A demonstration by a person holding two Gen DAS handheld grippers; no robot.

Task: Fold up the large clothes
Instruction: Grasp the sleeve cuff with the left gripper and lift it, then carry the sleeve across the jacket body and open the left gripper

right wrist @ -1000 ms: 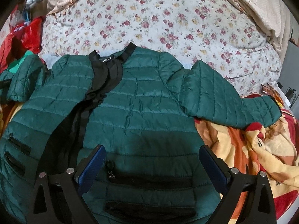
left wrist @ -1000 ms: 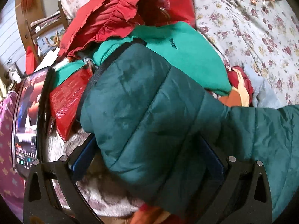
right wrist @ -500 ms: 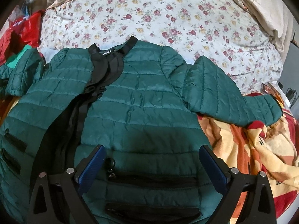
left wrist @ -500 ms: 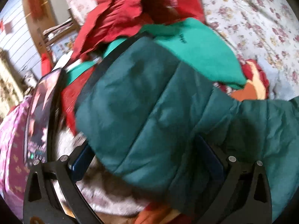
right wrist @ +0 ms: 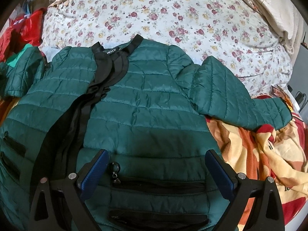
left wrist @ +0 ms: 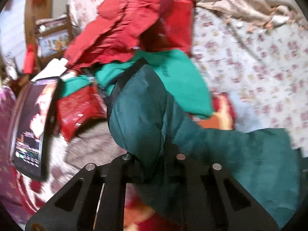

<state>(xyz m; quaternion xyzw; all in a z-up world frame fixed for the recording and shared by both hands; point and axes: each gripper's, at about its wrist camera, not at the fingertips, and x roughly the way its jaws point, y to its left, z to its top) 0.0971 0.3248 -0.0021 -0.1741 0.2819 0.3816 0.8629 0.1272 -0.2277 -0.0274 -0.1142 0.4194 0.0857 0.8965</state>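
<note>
A dark green quilted jacket lies front up on the bed, black zipper band open, its right sleeve spread out to the side. My right gripper is open and empty, hovering over the jacket's lower front by the zip pocket. In the left wrist view my left gripper is shut on the jacket's left sleeve, which bunches up between the closed jaws; this view is motion-blurred.
A pile of red clothes and a bright green sweater lie beyond the sleeve. A tablet with a lit screen lies at the left. A floral sheet covers the bed; an orange patterned blanket lies at the right.
My left gripper has closed on the sleeve; its jaws stood wide apart before. The left view has swung and blurred. The right gripper has barely moved.
</note>
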